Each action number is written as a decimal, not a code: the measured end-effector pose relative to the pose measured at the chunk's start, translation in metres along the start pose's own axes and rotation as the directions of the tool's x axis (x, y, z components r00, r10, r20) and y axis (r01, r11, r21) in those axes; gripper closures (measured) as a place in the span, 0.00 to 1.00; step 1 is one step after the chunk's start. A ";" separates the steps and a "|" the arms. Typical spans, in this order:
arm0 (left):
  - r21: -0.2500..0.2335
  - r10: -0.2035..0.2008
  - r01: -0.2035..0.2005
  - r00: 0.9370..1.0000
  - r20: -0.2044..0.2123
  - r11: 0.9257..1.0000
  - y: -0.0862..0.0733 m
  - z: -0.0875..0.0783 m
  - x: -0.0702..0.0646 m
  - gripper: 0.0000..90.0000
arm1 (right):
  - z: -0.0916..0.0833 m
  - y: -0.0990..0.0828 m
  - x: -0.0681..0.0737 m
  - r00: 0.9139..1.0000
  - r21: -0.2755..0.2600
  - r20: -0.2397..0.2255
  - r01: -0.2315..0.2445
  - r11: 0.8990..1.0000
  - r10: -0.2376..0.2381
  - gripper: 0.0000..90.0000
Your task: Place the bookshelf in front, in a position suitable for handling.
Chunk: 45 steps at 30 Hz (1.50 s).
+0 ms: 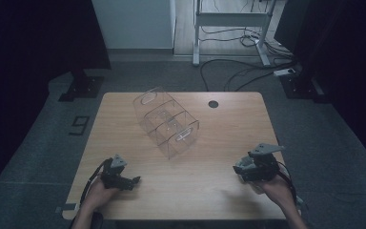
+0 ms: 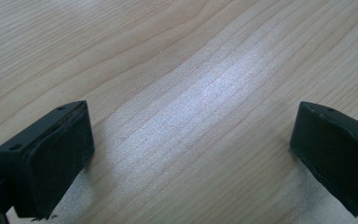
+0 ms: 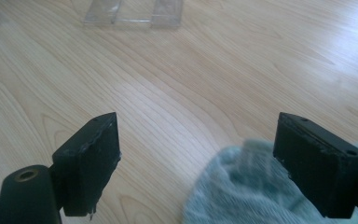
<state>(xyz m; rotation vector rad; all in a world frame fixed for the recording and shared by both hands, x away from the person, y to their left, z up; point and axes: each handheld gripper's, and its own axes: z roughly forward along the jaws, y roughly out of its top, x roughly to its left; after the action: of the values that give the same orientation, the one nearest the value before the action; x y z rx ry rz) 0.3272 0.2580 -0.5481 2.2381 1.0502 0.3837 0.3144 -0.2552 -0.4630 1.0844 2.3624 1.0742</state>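
A dim room, cables trailing over grey floor beyond, and a pale wooden table point(image 1: 124, 107) carrying the action. Near its middle, towards the far edge, sits a clear plastic organiser point(image 1: 166, 122), divided into compartments and set at a slant to the table's edges; as far as the high view shows, it holds nothing.

Down at the near right corner, the right gripper point(image 1: 249, 168) hangs just above the wood, its jaws spread wide. In the right gripper view a pale blue-green cloth point(image 3: 242, 191) lies bunched on the table between the jaws, crowding up against the right-hand pad point(image 3: 319, 168) and well short of the other one. Nothing is pinched: the pads stand apart, and whether the right one actually brushes the cloth is hard to call through the blur.

Over at the near left corner, the left gripper point(image 1: 134, 180) is also wide open, with only bare wood grain between its pads point(image 2: 58, 163).

So where are we? By my reading, right at the start. The cloth is not gripped and lies well apart from the organiser. The grasp itself and everything after it are still to come.
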 end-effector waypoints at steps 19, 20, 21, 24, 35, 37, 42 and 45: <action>0.000 0.001 -0.001 1.000 0.001 1.000 0.000 0.000 0.000 0.00 | 0.034 0.038 0.035 0.994 -0.016 -0.078 0.074 0.997 -0.075 0.17; 0.000 0.001 -0.001 1.000 0.001 1.000 0.000 0.000 0.000 0.00 | 0.035 0.040 0.037 0.993 -0.018 -0.084 0.077 0.997 -0.078 0.17; 0.000 0.001 -0.001 1.000 0.001 1.000 0.000 0.000 0.000 0.00 | 0.037 0.042 0.039 0.993 -0.020 -0.086 0.078 0.997 -0.080 0.17; 0.000 0.001 -0.001 1.000 0.001 1.000 0.000 0.000 0.000 0.00 | 0.043 0.048 0.044 0.991 -0.027 -0.100 0.090 0.996 -0.093 0.17; 0.005 -0.002 0.002 1.000 0.002 1.000 0.001 0.000 0.000 0.00 | 0.059 0.060 0.058 0.985 -0.028 -0.134 0.103 0.994 -0.106 0.18; 0.009 -0.002 0.002 1.000 0.001 1.000 0.001 0.000 0.000 0.00 | 0.063 0.064 0.062 0.984 -0.030 -0.142 0.105 0.994 -0.108 0.18; 0.027 -0.006 0.006 1.000 -0.002 1.000 0.003 0.000 -0.002 0.00 | 0.068 0.070 0.068 0.980 -0.033 -0.159 0.115 0.993 -0.119 0.19; 0.048 -0.018 0.018 1.000 -0.008 0.999 0.006 0.000 -0.003 0.00 | 0.071 0.073 0.072 0.979 -0.036 -0.165 0.118 0.992 -0.123 0.19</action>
<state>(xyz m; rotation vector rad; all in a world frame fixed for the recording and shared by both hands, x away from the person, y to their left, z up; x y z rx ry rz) 0.3289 0.2528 -0.5440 2.2694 1.0936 0.3626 0.3437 -0.1337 -0.4543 0.8593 2.4991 1.1900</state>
